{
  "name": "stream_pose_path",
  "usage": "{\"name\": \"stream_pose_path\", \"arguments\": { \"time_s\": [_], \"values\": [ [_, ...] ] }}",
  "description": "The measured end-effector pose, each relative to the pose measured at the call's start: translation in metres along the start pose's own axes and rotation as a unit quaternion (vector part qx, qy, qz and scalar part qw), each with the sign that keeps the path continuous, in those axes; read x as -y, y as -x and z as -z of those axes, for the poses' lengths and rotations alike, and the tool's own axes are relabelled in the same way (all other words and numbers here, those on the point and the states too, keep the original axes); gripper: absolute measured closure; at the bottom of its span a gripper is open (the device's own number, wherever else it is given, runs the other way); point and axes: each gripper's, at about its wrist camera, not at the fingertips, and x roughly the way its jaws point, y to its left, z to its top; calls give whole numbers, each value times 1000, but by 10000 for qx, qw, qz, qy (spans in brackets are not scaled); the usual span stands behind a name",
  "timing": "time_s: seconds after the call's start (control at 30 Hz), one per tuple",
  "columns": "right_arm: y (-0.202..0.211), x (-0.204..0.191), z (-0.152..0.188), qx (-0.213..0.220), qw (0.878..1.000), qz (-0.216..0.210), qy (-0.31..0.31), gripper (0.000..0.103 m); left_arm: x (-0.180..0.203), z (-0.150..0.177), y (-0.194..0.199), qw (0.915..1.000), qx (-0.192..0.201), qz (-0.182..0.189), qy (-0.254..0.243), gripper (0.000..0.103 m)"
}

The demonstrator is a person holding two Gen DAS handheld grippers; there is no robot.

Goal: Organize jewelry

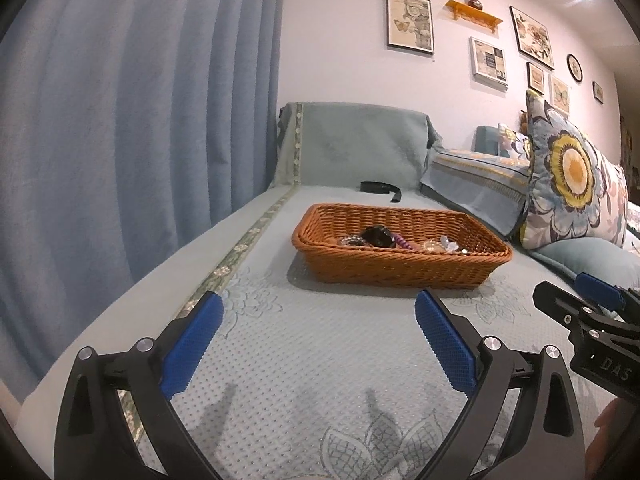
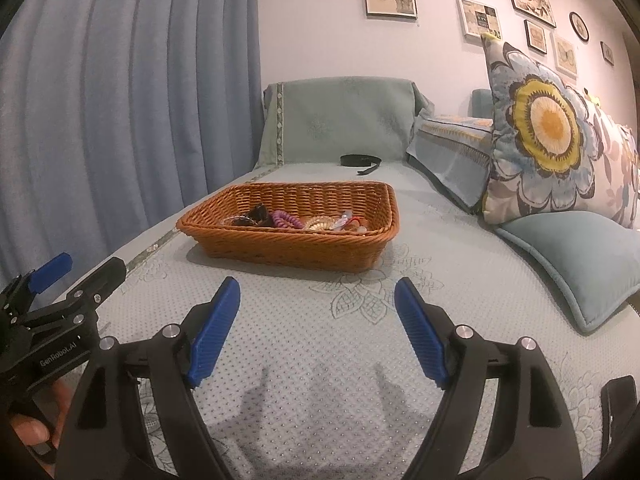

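One wicker basket (image 2: 288, 236) sits on the pale blue quilted sofa cover (image 2: 320, 344), left of centre in my right view and centre-right in my left view. Inside it the jewelry lies in a loose heap: I can count one dark faceted piece (image 2: 260, 213), one purple coiled band (image 2: 286, 220), one pale gold round piece (image 2: 320, 223) and a clear piece with a touch of red at the right end (image 2: 352, 222); anything lower in the heap is hidden by the front wall. In my left view the same heap (image 1: 384, 238) shows just above the rim, too small to count further

My left gripper (image 1: 318, 316) fills the lower part of its frame, its two blue pads spread wide with only sofa cover between them, holding nothing. My right gripper (image 2: 318, 300) stands open too, a little narrower, also empty, with the basket ahead of both and apart from them. Each gripper shows in the other's view at the frame edge, with a fingertip of my hand (image 2: 30, 426) at lower left

One black strap (image 2: 360, 160) lies beyond the basket near the backrest. To the right stand one large flowered cushion (image 2: 548, 132) and one plain teal cushion (image 2: 580, 264) below it. A blue curtain (image 2: 120, 100) hangs on the left; I count eight framed pictures and one orange shelf (image 1: 474, 14) on the wall in my left view
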Motion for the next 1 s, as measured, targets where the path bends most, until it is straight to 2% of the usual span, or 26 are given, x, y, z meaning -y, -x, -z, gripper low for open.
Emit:
{"name": "stream_pose_path", "arguments": {
  "time_s": [1.0],
  "values": [
    [-2, 0, 1, -39, 10000, -9, -30, 25, -1, 0, 0, 10000, -24, -51, -31, 8]
  ]
}}
